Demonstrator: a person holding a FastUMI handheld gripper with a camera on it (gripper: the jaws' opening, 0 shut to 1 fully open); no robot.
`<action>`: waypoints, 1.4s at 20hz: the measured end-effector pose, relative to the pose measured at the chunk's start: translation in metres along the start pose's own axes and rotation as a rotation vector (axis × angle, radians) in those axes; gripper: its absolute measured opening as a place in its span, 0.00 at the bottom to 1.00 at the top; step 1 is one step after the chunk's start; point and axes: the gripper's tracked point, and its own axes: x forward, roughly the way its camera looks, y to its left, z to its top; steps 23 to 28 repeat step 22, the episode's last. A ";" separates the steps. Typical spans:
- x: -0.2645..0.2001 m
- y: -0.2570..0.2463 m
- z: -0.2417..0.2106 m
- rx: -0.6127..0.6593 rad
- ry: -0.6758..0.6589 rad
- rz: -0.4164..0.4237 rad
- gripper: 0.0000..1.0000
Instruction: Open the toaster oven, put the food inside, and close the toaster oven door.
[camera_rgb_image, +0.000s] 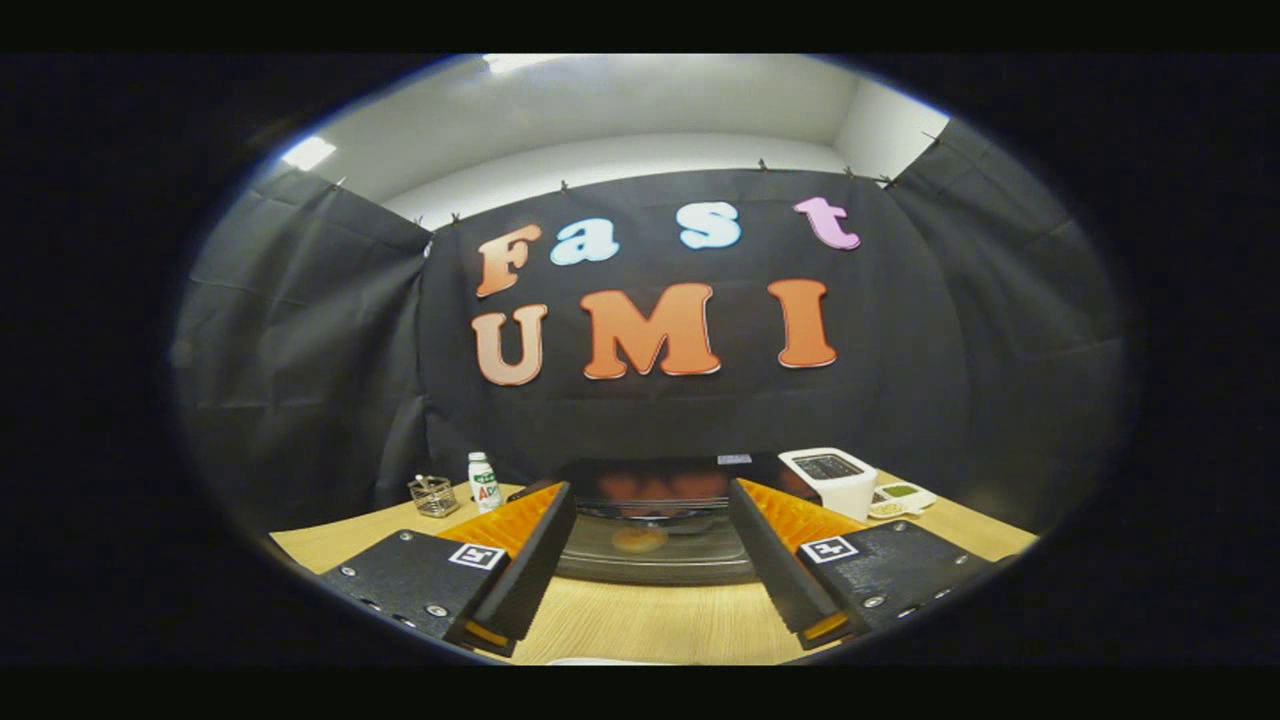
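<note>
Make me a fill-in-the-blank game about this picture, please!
1. The gripper has its two fingers wide ____.
2. The toaster oven sits on the wooden ____.
3. The small bottle stands beside a little wire ____.
4. The oven's glass door is ____.

Missing words: open; table; basket; closed

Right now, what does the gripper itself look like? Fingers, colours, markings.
The gripper has two long fingers with black ribbed inner pads and orange ribbed outer faces. Each sits on a black textured block with silver screws and a square black-and-white marker on top. The fingers are spread open, framing the toaster oven ahead on the wooden table.
</note>
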 end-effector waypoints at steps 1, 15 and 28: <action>-0.006 -0.003 0.007 -0.009 -0.021 -0.003 0.92; -0.076 -0.033 0.047 -0.020 -0.105 -0.026 0.94; -0.087 -0.038 0.052 -0.019 -0.086 -0.043 0.94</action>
